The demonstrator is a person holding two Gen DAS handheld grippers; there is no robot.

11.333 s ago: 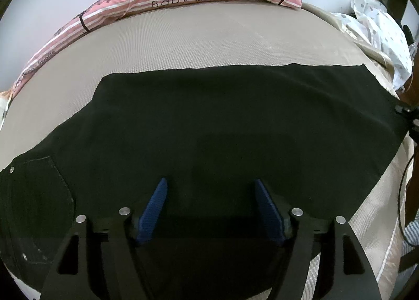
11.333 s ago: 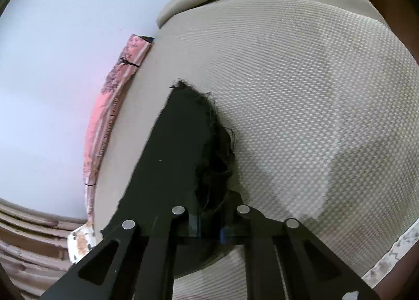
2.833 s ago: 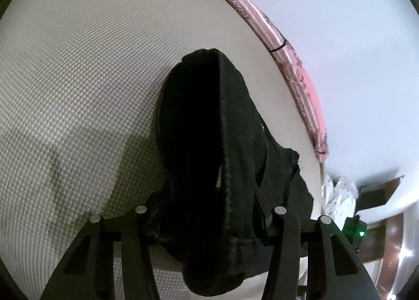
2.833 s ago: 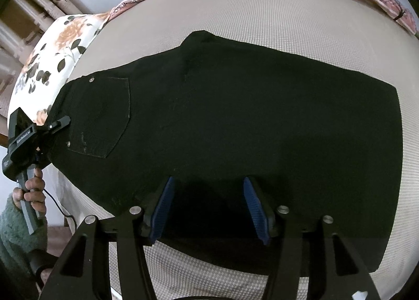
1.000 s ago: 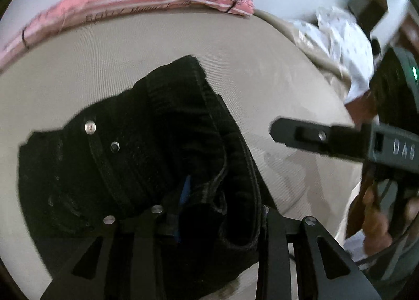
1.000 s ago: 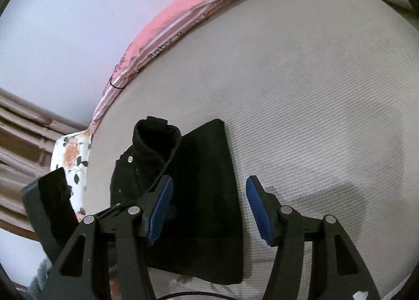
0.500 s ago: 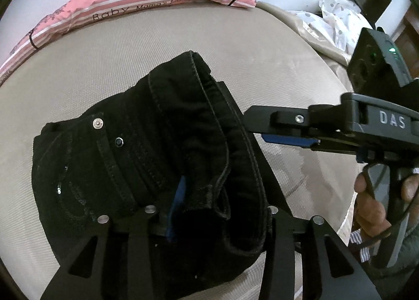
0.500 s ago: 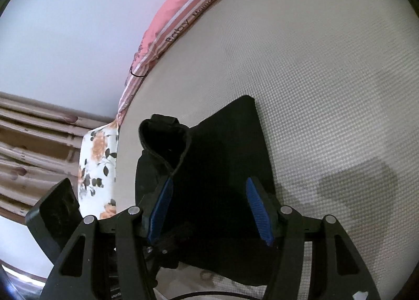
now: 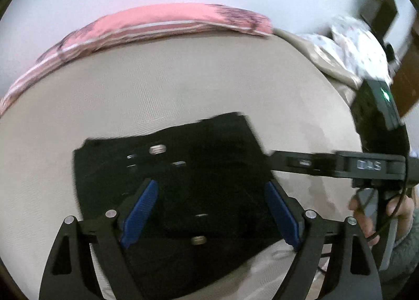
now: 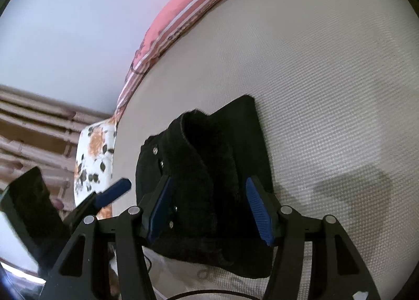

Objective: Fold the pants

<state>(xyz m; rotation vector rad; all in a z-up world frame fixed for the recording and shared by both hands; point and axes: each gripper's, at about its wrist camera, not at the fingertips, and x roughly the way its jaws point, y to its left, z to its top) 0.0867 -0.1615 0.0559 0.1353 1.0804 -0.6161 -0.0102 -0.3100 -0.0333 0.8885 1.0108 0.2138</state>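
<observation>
- The black pants [image 10: 207, 177] lie on the pale bed cover [image 10: 327, 90]. They are folded into a small, thick pile.
- One part of the pile stands up in a hump on top. It is not flat yet.
- The pile sits right in front of both claws. In the right wrist view it runs longways, away from the claw and toward the pink pillow [image 10: 183, 17].
- The right claw [image 10: 209, 208] is wide open. Its blue pads sit on each side of the hump, but they hold nothing. I think it is the better one to press the hump flat, because the hump is right between its pads.
- The left claw [image 9: 209, 211] is wide open too and holds nothing. The pile lies just ahead of it and under it.
- In the left wrist view the right claw reaches in from the side, near the edge of the pile.
- A flower pillow [image 10: 91, 158] lies off to the left of the pile.
- I think the folding is almost done.
</observation>
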